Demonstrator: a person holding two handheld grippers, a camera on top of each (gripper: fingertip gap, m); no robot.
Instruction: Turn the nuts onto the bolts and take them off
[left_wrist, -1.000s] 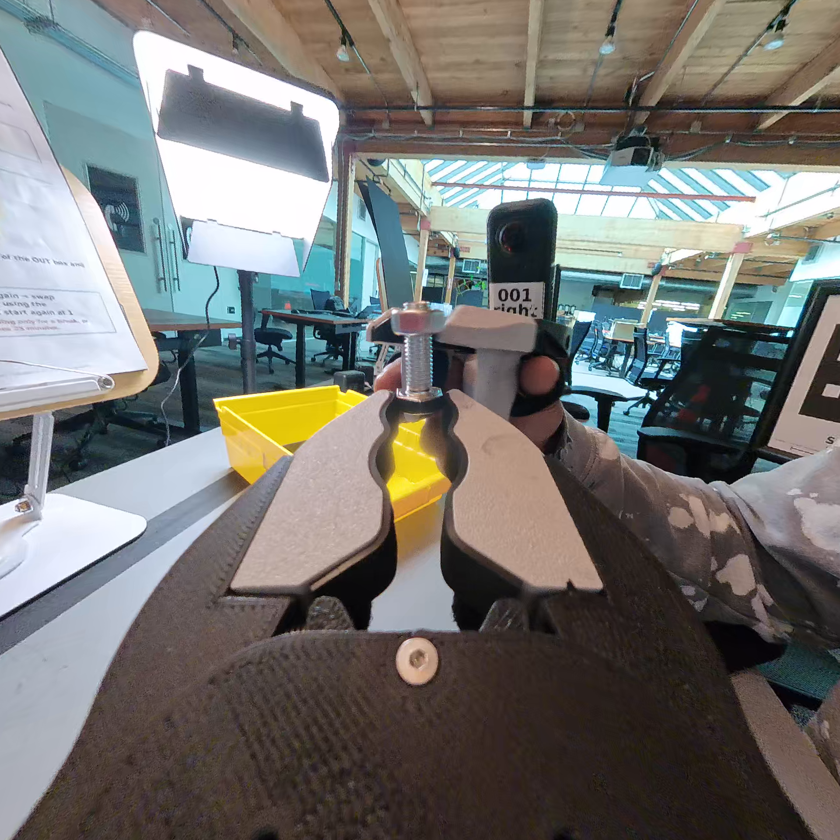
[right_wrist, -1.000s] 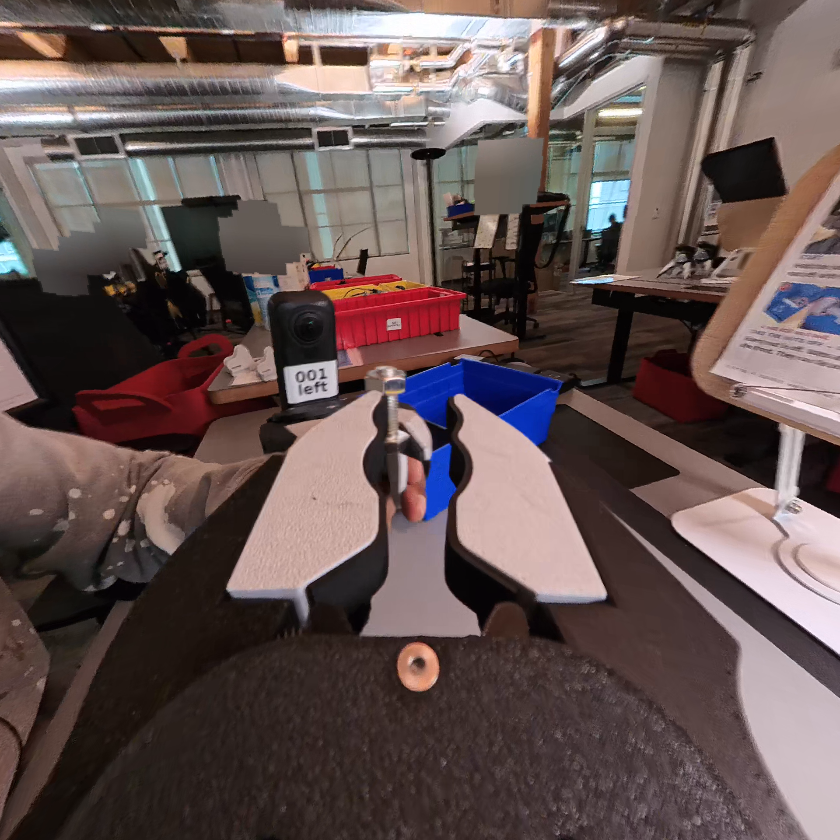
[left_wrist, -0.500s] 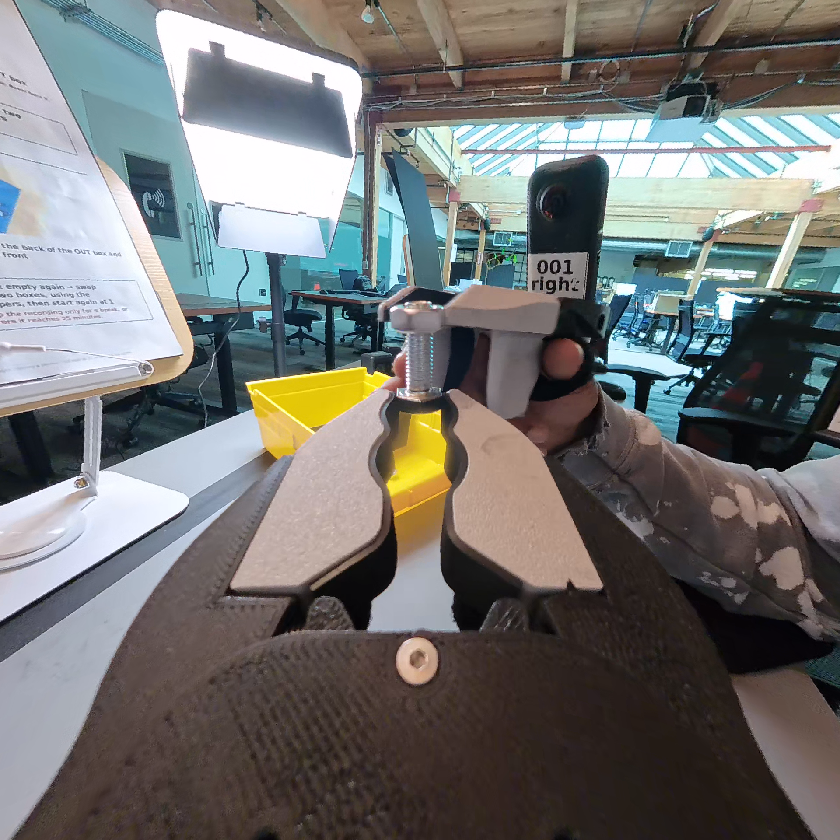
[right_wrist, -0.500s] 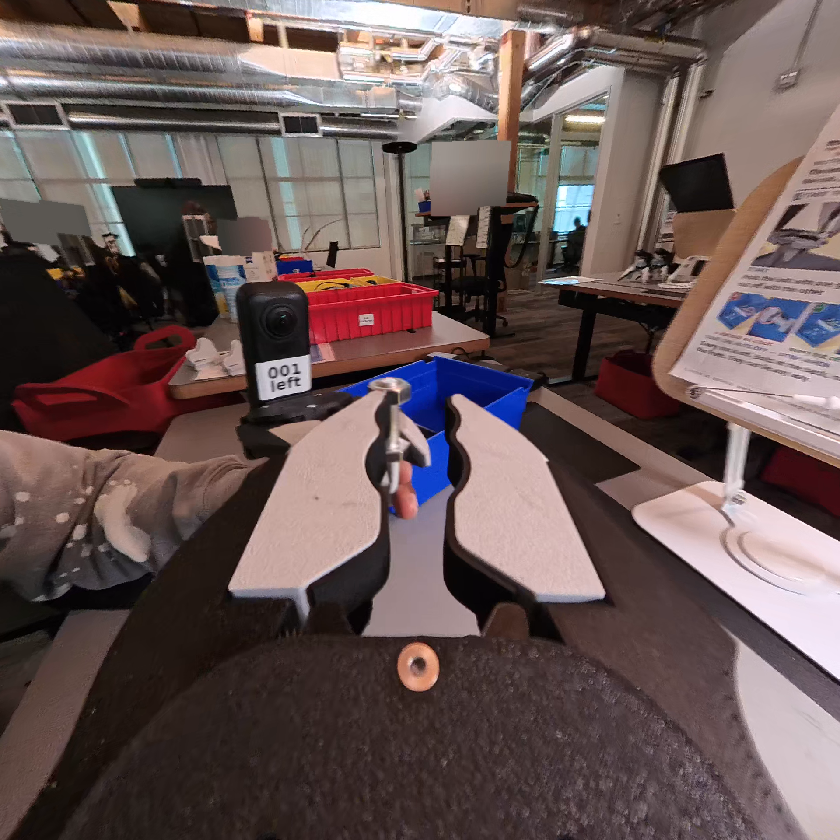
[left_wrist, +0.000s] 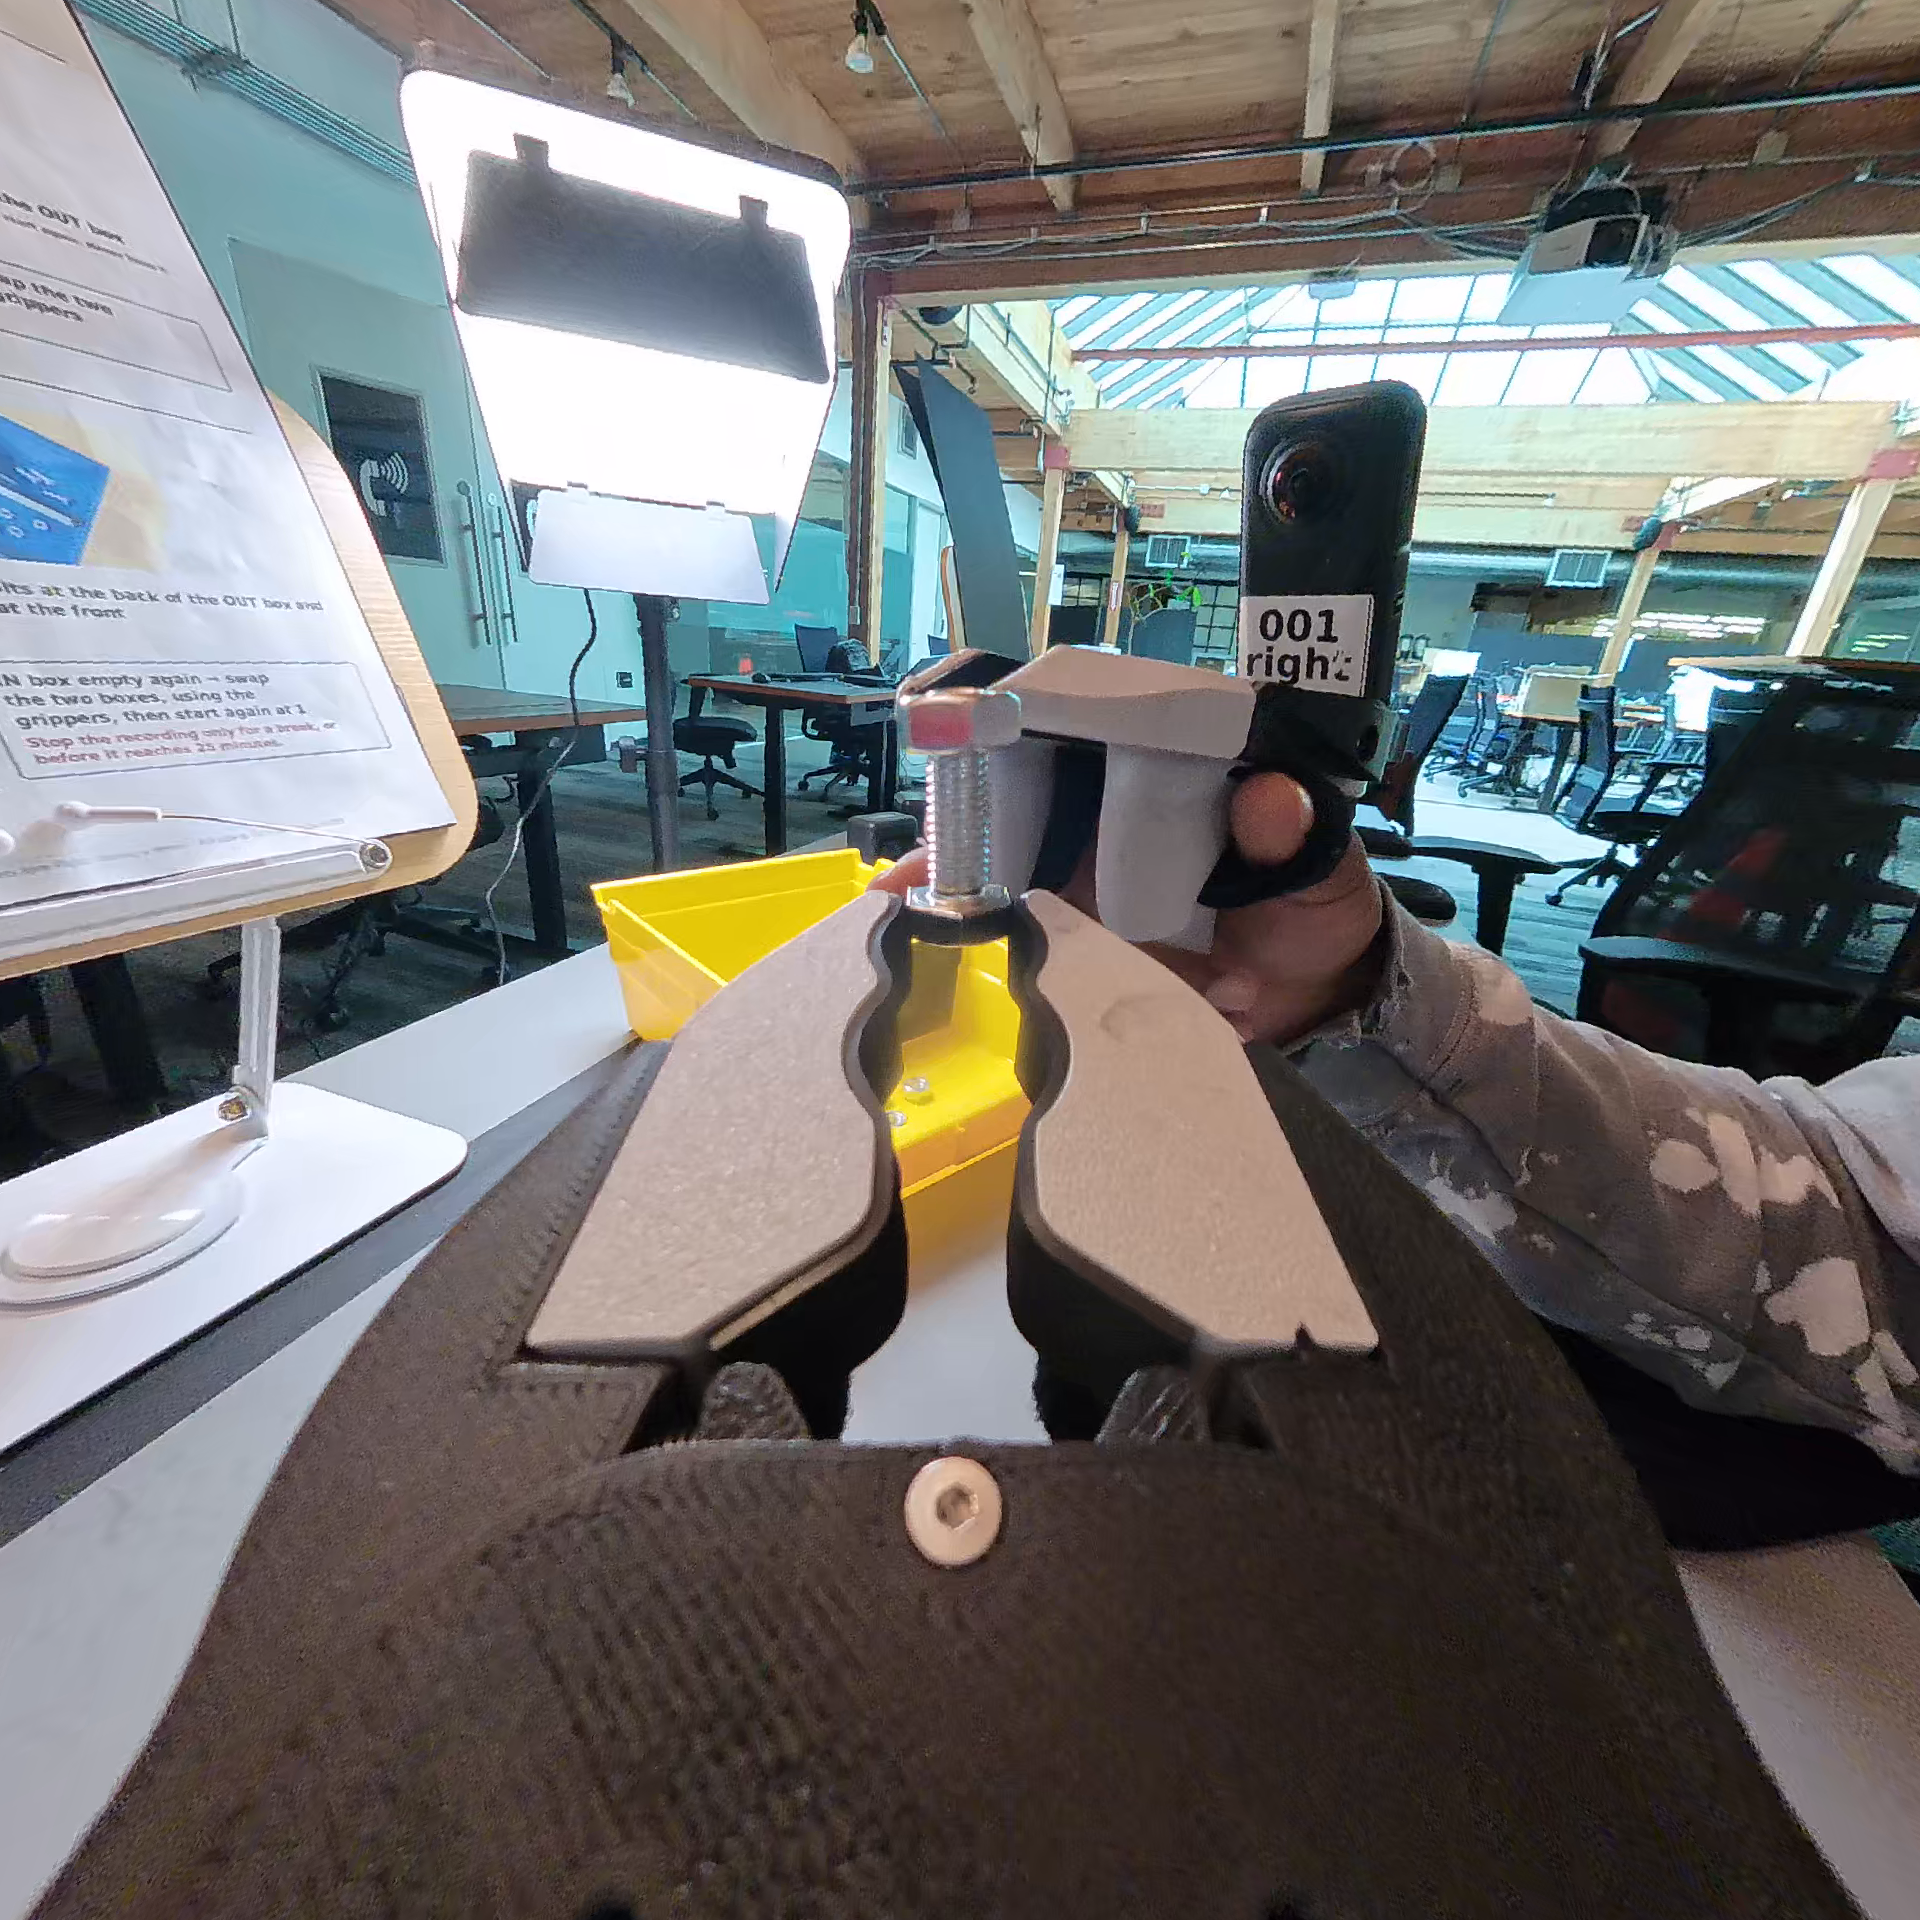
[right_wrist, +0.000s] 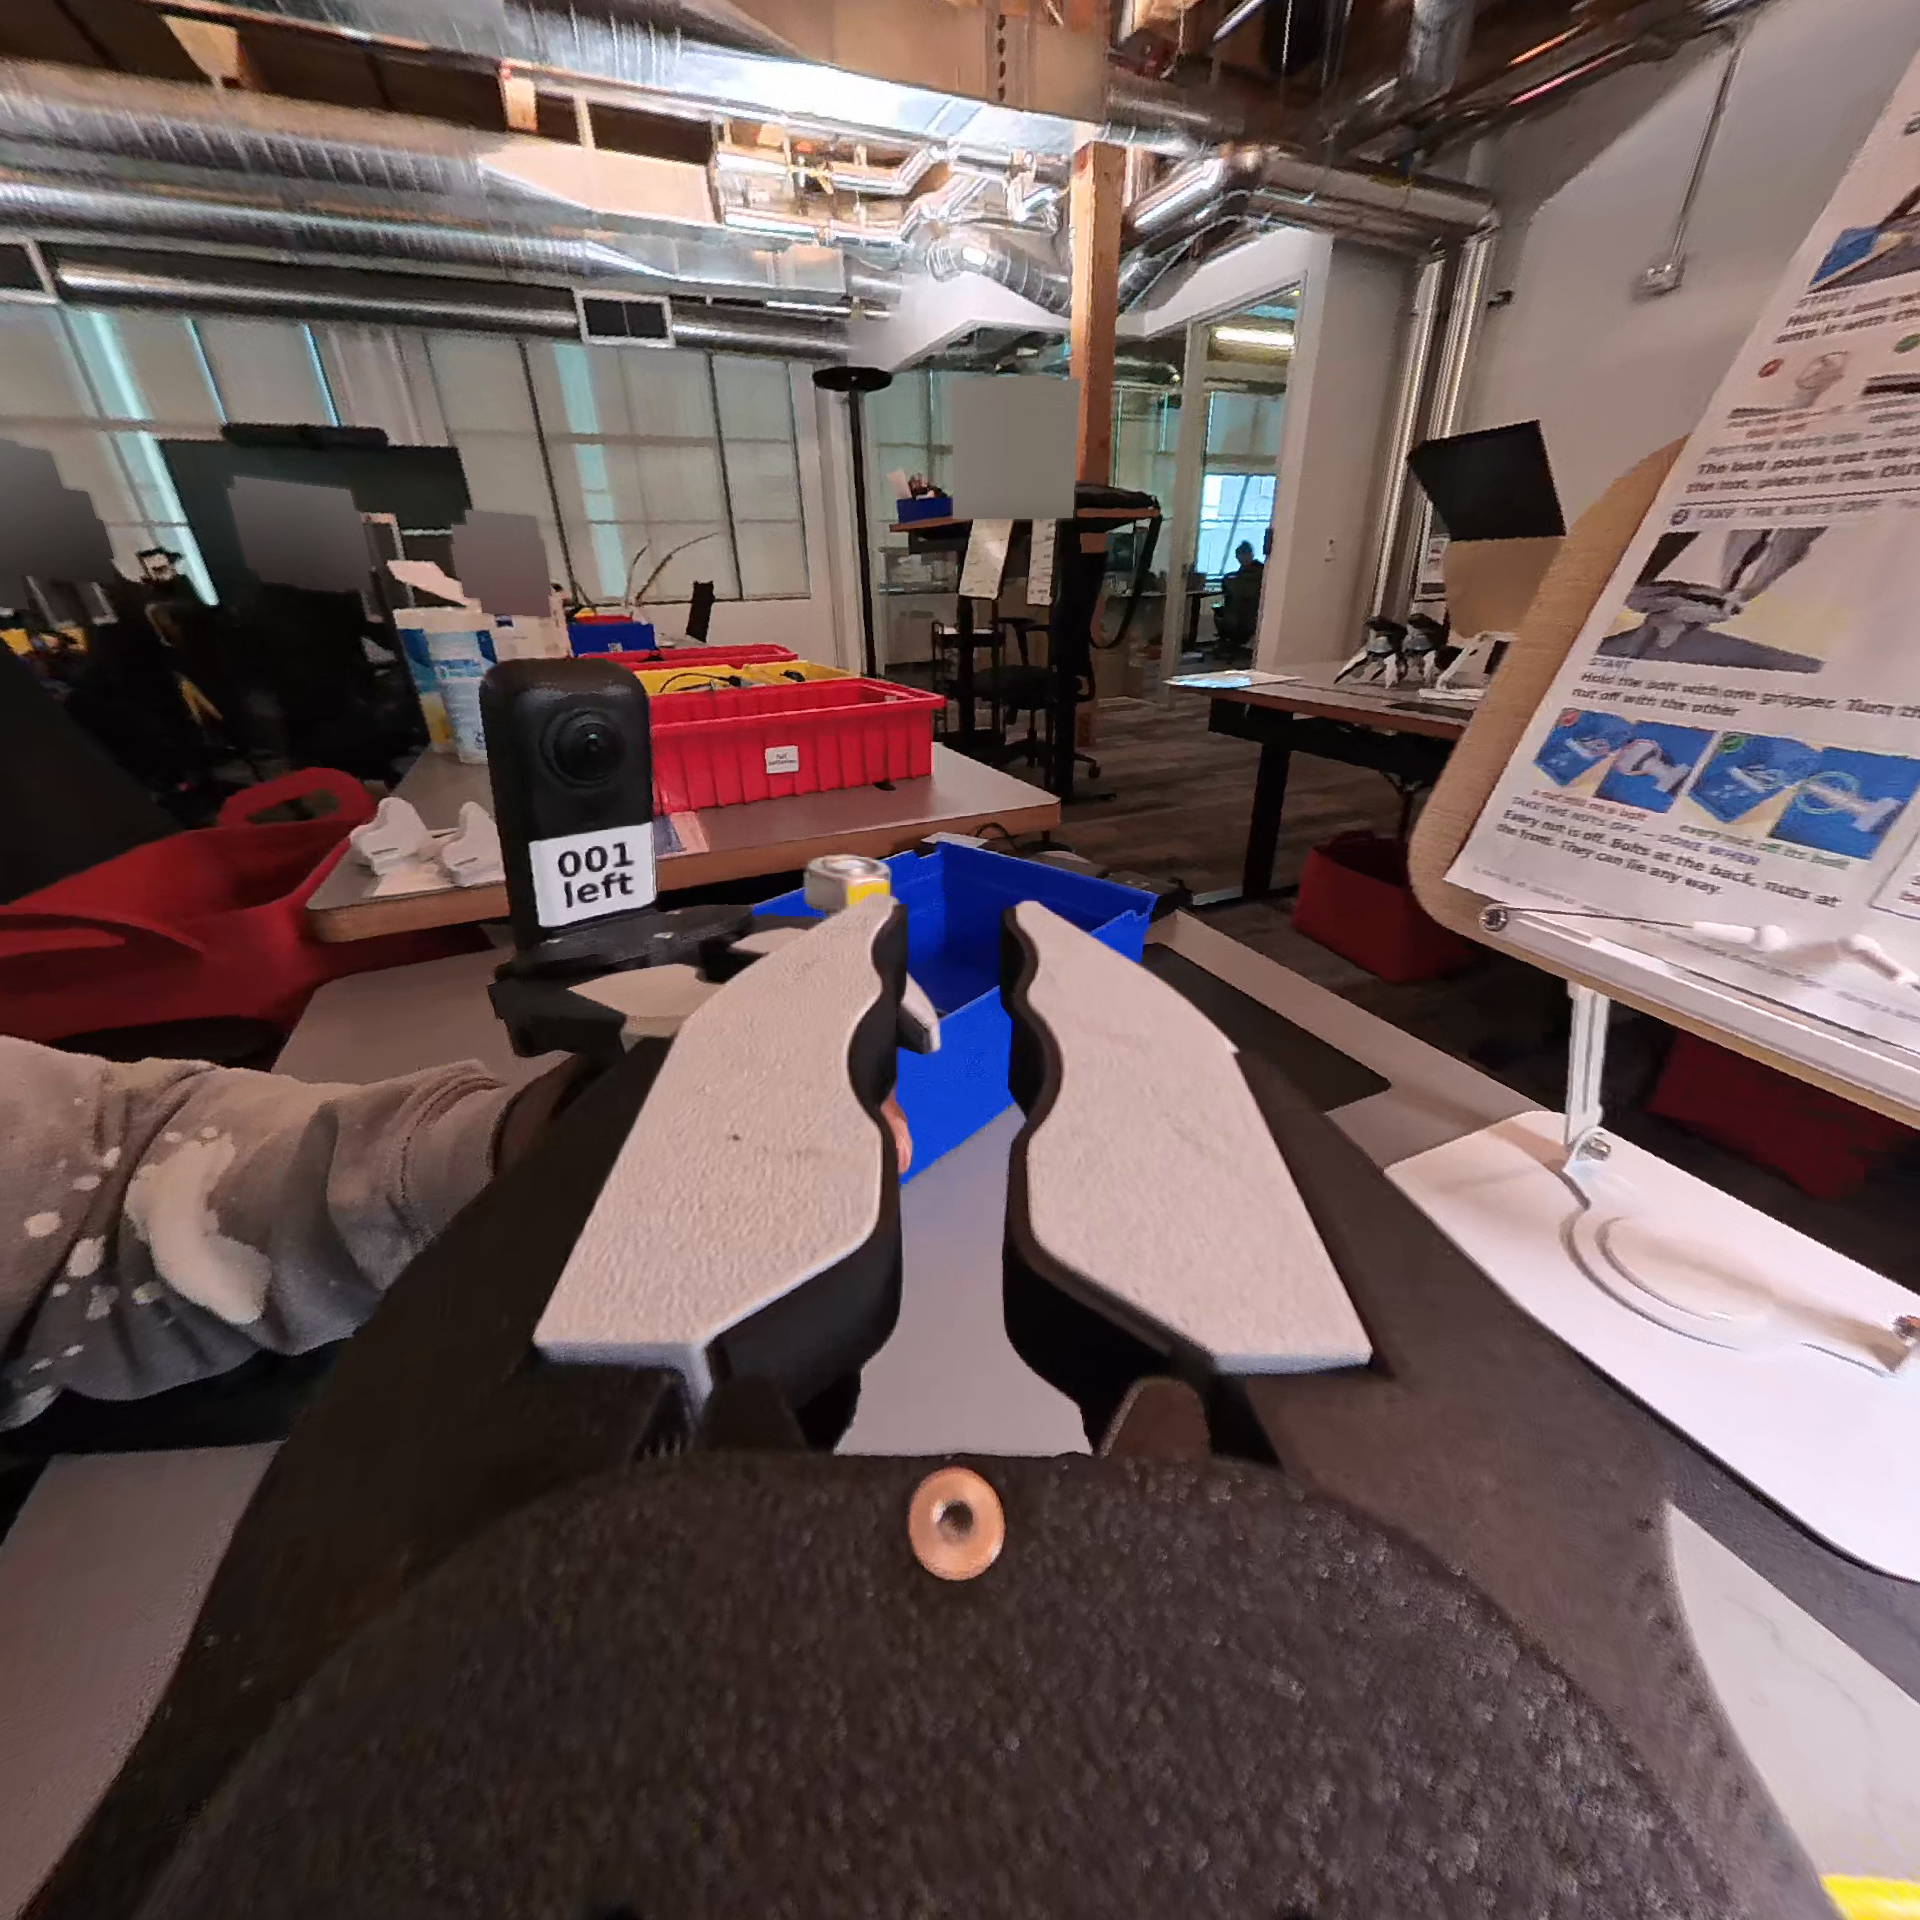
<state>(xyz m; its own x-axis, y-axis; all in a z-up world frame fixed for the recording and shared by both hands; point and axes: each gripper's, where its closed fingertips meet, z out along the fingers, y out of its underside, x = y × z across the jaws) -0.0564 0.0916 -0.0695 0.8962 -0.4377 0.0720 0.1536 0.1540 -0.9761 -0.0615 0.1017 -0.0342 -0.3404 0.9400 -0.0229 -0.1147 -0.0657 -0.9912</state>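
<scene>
Left gripper (left_wrist: 956, 920) clamped on the nut (left_wrist: 958, 900) of an upright bolt (left_wrist: 958, 800); yellow bin (left_wrist: 727, 925) behind at 12 o'clock. Right gripper (right_wrist: 951, 935) with its jaws apart, bolt head at 11 o'clock. Both cameras carry white labels.

Grey table (left_wrist: 447, 1049); yellow bin (left_wrist: 727, 935), perhaps blue bin (right_wrist: 977, 1039)

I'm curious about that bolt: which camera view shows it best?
The left wrist view: the bolt stands upright in full, head, thread and the nut at its foot. The right wrist view shows only its head above a gripper finger.
</scene>
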